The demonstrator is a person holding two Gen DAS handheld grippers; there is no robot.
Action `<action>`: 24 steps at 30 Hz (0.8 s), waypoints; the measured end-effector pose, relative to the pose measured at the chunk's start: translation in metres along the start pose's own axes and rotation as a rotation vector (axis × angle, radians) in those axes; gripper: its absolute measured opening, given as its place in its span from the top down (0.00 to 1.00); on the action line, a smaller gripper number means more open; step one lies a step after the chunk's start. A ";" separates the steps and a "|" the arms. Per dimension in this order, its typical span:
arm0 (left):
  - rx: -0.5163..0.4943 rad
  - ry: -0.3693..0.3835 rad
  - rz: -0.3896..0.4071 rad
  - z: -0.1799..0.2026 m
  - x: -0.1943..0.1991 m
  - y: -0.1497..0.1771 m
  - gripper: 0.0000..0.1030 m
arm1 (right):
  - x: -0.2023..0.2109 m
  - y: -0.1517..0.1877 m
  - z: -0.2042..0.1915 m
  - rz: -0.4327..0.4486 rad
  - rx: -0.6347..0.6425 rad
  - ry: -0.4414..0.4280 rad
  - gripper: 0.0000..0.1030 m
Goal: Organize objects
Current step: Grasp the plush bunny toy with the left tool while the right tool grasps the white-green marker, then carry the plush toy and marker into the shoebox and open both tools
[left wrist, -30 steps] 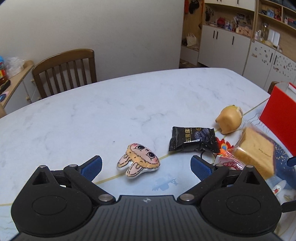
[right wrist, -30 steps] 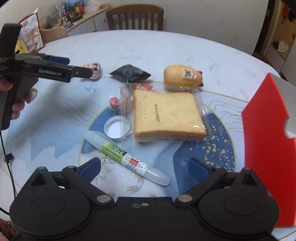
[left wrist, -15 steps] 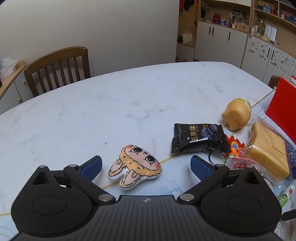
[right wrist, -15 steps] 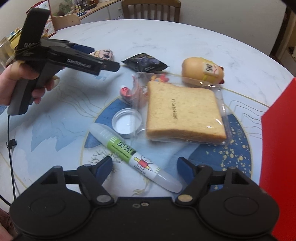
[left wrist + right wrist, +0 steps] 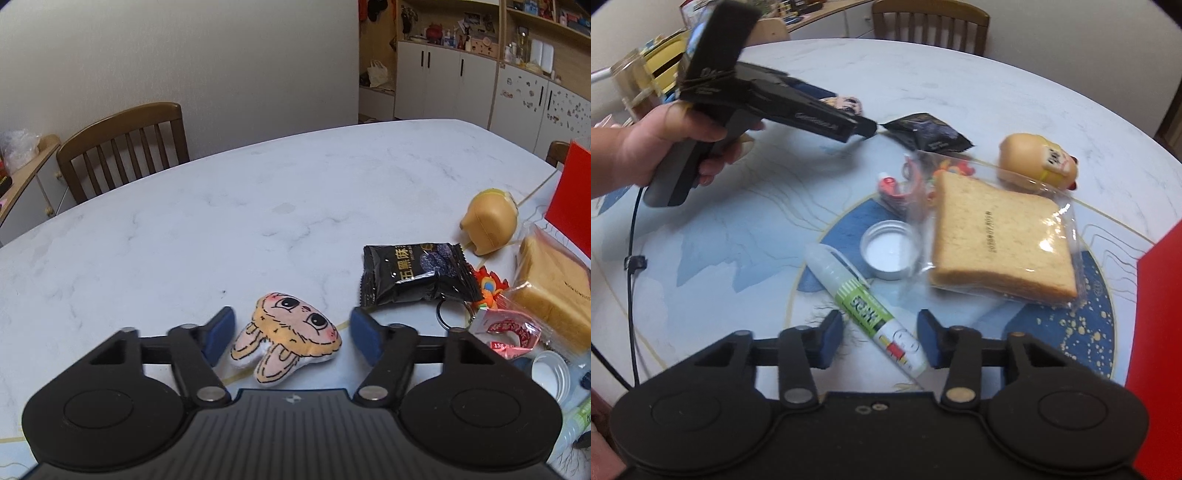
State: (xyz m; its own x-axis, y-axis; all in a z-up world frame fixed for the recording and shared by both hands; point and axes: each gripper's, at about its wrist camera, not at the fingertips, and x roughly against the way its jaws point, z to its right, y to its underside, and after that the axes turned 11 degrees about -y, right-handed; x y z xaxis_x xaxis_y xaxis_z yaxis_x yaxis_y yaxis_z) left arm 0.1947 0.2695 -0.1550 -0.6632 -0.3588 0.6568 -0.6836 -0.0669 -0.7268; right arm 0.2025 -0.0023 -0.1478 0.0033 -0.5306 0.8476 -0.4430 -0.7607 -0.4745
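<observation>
Both jaws closing, bunny plush (image 5: 286,332) and glue pen (image 5: 866,310) between them, unpressed

The red box (image 5: 1160,332) runs off the right edge; the left tool (image 5: 864,127) is motion-blurred, hiding most of the bunny plush (image 5: 846,104).

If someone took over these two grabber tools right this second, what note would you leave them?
Left gripper: jaws have just been closing around the bunny plush, pads not yet pressing.
Right gripper: jaws have just been closing around the glue pen, gaps still visible.
On the table: black snack packet, bagged bread, yellow toy, metal lid.
Done: nothing lifted. Left: grip, then sort everything.
</observation>
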 end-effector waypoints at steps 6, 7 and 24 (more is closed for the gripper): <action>-0.011 0.001 -0.011 0.003 0.002 -0.001 0.48 | -0.001 0.004 -0.017 -0.023 0.055 0.026 0.80; -0.007 0.000 -0.016 0.003 0.003 -0.001 0.49 | -0.001 0.005 -0.019 -0.023 0.055 0.029 0.81; 0.083 0.079 -0.107 0.016 0.074 0.036 0.50 | 0.034 0.036 -0.023 0.039 -0.087 -0.038 0.84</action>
State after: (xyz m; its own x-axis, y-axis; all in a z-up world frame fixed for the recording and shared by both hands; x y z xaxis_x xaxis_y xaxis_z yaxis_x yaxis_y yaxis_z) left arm 0.1259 0.2260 -0.1356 -0.6123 -0.2719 0.7424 -0.7260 -0.1785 -0.6641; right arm 0.1661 -0.0389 -0.1300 0.0176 -0.5745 0.8183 -0.5193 -0.7046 -0.4835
